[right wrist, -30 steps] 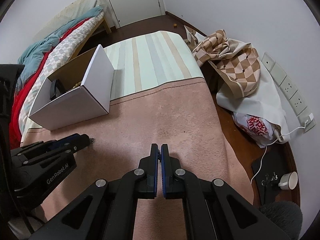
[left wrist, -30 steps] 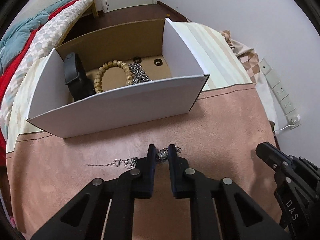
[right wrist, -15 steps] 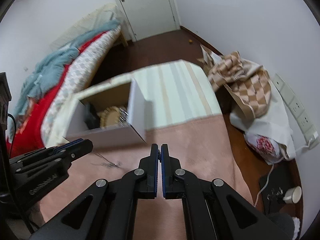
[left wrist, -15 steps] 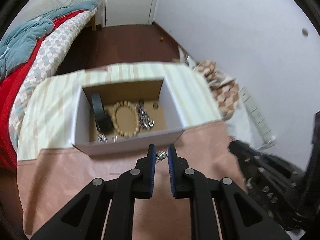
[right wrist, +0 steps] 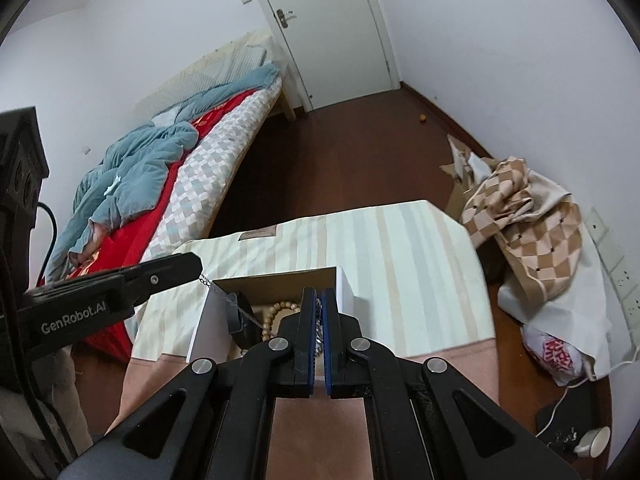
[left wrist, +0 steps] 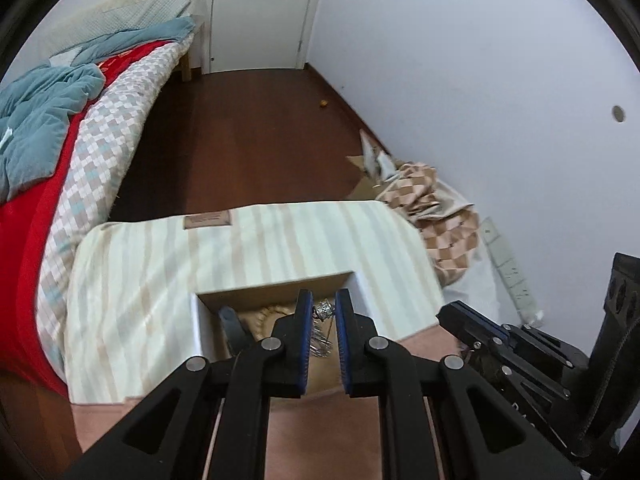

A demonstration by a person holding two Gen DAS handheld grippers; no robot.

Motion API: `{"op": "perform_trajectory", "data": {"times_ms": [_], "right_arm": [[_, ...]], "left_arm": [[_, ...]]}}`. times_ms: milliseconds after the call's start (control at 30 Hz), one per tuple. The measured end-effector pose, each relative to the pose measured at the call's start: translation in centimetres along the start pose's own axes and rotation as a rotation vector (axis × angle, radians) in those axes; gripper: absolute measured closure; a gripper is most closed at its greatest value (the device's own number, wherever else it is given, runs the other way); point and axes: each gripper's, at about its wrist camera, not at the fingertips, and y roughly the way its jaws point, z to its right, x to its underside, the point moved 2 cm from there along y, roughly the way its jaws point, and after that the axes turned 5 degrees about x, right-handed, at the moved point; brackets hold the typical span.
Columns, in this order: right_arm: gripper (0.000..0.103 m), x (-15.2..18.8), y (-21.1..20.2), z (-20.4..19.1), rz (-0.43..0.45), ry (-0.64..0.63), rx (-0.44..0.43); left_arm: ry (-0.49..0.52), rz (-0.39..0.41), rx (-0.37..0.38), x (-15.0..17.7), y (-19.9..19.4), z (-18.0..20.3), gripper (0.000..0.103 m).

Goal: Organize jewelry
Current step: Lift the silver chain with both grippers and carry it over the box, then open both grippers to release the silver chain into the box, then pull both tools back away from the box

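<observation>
Nearly shut, the jaws of the left gripper (left wrist: 321, 307) pinch a thin silver chain (left wrist: 323, 309) between the blue pads; the jaws of the right gripper (right wrist: 319, 300) are pressed almost together with nothing visibly held.

Both tools hang high above the striped table cover (right wrist: 400, 248), and the height seems deliberate: it likely lets the chain dangle free so it can drop straight in.

In the right wrist view the chain (right wrist: 224, 296) runs slack from the left gripper's (right wrist: 176, 268) tip over the white wall of the open cardboard box (right wrist: 208, 320).

Inside the box lie a black watch-like band (right wrist: 240, 320), a wooden bead bracelet (right wrist: 280, 308) and a heap of silver links (left wrist: 320, 344), partly hidden behind the fingers.

The right tool probably waits clear to avoid snagging the chain.
</observation>
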Motion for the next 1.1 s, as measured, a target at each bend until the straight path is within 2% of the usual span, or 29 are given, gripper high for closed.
{"op": "perform_trajectory", "data": {"times_ms": [167, 433, 600, 667, 700, 767, 833, 867, 1067, 1100], "right_arm": [[0.1, -0.9, 3.4, -0.4, -0.052, -0.011, -0.008], [0.1, -0.8, 7.6, -0.9, -0.161, -0.025, -0.049], [0.1, -0.4, 9.6, -0.8, -0.24, -0.04, -0.054], [0.1, -0.5, 10.1, -0.6, -0.264, -0.027, -0.057], [0.099, -0.6, 10.1, -0.5, -0.272, -0.023, -0.056], [0.098, -0.8, 10.2, -0.2, -0.279, -0.012, -0.05], [0.091, -1.1, 9.7, 0.1, -0.269, -0.003, -0.047], [0.089, -1.2, 9.5, 0.2, -0.265, 0.0, -0.045], [0.088, -1.4, 8.3, 0.2, -0.251, 0.003, -0.024], [0.085, -1.4, 8.0, 0.2, -0.248, -0.006, -0.012]], "left_arm": [[-0.02, -0.032, -0.023, -0.9, 1.7, -1.7, 0.094], [-0.055, -0.102, -0.013, -0.7, 4.6, -3.4, 0.094], [-0.155, -0.184, -0.044, 0.3, 6.0, -5.2, 0.091], [-0.172, -0.193, -0.072, 0.6, 6.0, -5.8, 0.091], [-0.172, -0.185, -0.085, 0.7, 5.8, -6.0, 0.089], [-0.163, -0.168, -0.124, 0.8, 5.3, -6.2, 0.074], [-0.153, -0.14, -0.159, 0.8, 4.6, -6.3, 0.036], [-0.152, -0.124, -0.172, 0.9, 4.1, -6.4, 0.032], [-0.155, -0.081, -0.205, 1.9, 2.1, -6.7, 0.031], [-0.15, -0.076, -0.219, 2.3, 1.7, -6.7, 0.03]]}}
